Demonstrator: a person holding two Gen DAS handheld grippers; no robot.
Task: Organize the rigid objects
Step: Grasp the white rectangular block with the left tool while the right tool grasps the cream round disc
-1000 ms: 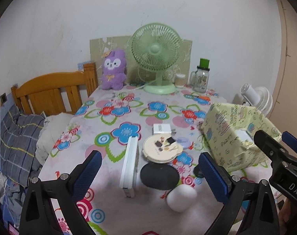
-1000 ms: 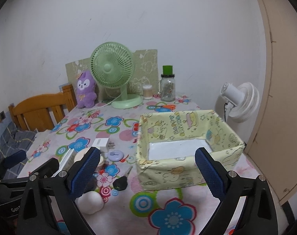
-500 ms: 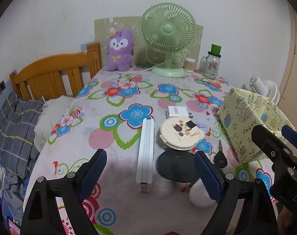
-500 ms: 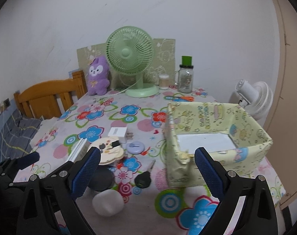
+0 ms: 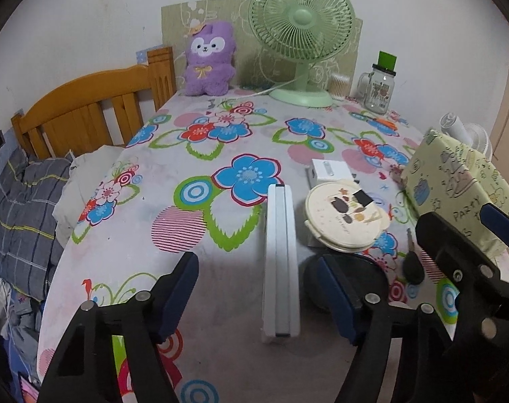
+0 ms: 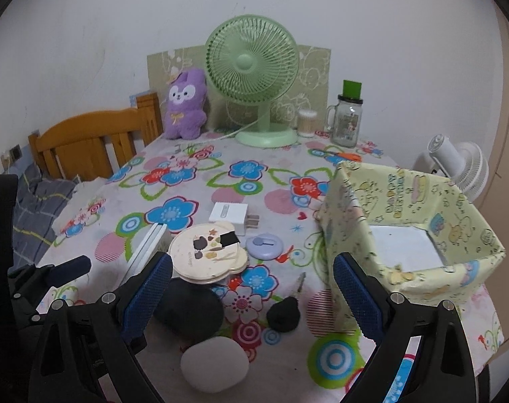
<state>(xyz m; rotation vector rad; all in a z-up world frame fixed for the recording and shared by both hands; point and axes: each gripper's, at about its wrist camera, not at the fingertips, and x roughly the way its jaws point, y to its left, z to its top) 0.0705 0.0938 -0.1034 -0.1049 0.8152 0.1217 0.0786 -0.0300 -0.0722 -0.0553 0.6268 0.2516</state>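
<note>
Honestly, my main worry is the left claw [image 5: 257, 297]: its jaws have just been closing and stand on either side of the long white slab [image 5: 280, 262], not yet pressing on it. That slab is thin, smooth and hard-edged, lying flat on the desk [image 5: 194, 268], so the pads have little height to bite; a shallow grip could let it pivot or skid on the glossy flowered cloth. Its right pad also sits close to the dark rounded lump [image 5: 346, 278] at about four o'clock of the slab, which could get nudged into the cream round tin [image 5: 346, 216] resting partly on top of it.

My right claw [image 6: 252, 294] is released, nothing between its jaws. Ahead of it the black key fob [image 6: 284, 312] lies low at roughly five o'clock of the tin, and the white egg-like pebble [image 6: 214, 366] at six o'clock looks smooth and round, so likely to roll away if clipped.

Everything to be sorted sits on the desk near the middle, with the white plug adapter [image 6: 229, 215] and the lilac disc [image 6: 264, 243] just behind the tin. The destination, I judge, is the yellow paper-covered box [image 6: 419, 228] at three o'clock; its walls look thin and soft, though I can't be sure from this distorted view, and a bump could fold them.
</note>
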